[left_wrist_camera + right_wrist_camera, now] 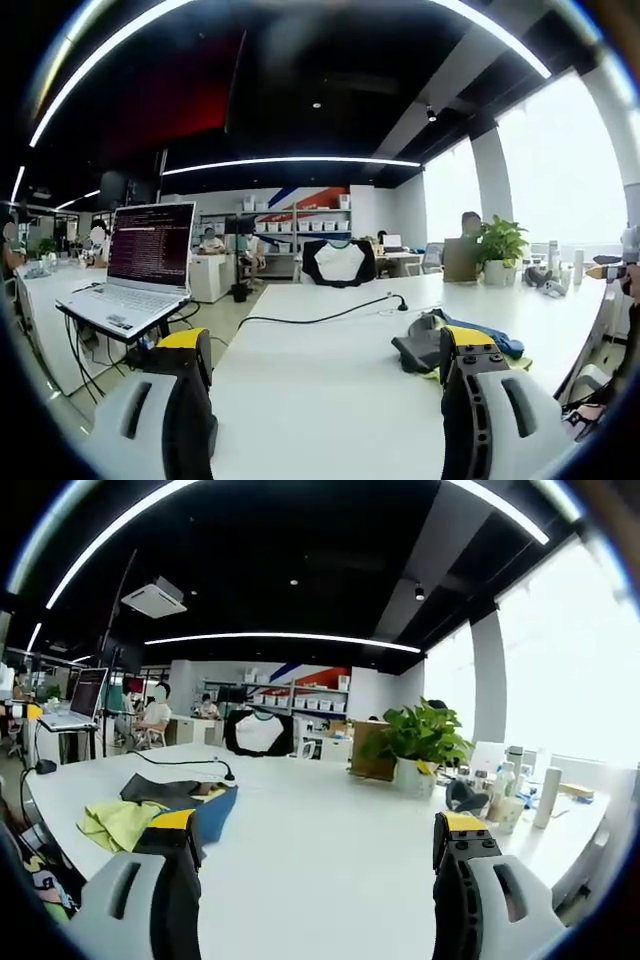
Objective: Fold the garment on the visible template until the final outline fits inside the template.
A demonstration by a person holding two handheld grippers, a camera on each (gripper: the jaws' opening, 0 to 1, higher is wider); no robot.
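Garment (160,805): soft, light, crumpled heap on white table (330,850); likely slumps | grasp at outer hems | left gripper (325,385), right gripper (315,865): jaws wide apart, empty

left gripper (330,365) jaws wide apart, right gripper (318,842) likewise, both empty

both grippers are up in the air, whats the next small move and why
Probably bring both grippers down toward the crumpled garments on the white table. Both sets of jaws stand open and empty, and the pile lies unfolded in a heap, untouched, so reaching it likely comes first.
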